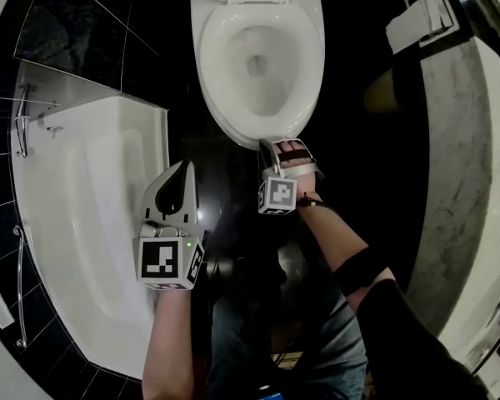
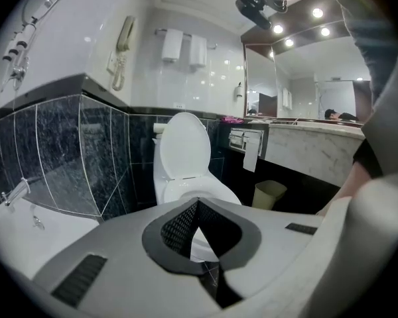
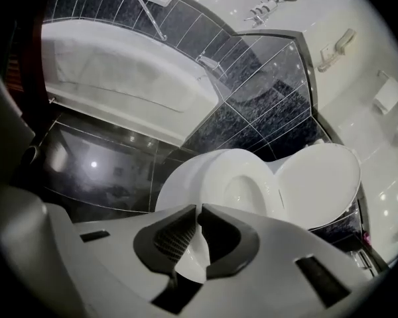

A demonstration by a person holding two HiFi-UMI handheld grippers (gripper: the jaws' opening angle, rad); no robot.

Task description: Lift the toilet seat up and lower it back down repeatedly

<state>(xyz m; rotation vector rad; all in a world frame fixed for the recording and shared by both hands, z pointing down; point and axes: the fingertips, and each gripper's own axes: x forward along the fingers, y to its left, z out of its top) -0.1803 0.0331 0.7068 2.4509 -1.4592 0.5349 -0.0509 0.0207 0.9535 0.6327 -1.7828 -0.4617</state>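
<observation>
From above, the bathtub [image 1: 92, 182] is lying left, the left gripper [image 1: 183, 172] hanging beside it, jaws pressed together on nothing. Its own view is adding a wall phone [image 2: 123, 45], the raised lid [image 2: 184, 144], a bin [image 2: 270, 194] — and the right gripper [image 1: 268, 147] is pinching the front lip of the toilet seat [image 1: 210, 65], lying flat on the bowl [image 1: 258, 73].

The dark glossy floor [image 1: 227, 167] carries a white toilet [image 1: 210, 65], with a bathtub [image 1: 62, 223] to its left and a small bin [image 2: 270, 193] to its right.
</observation>
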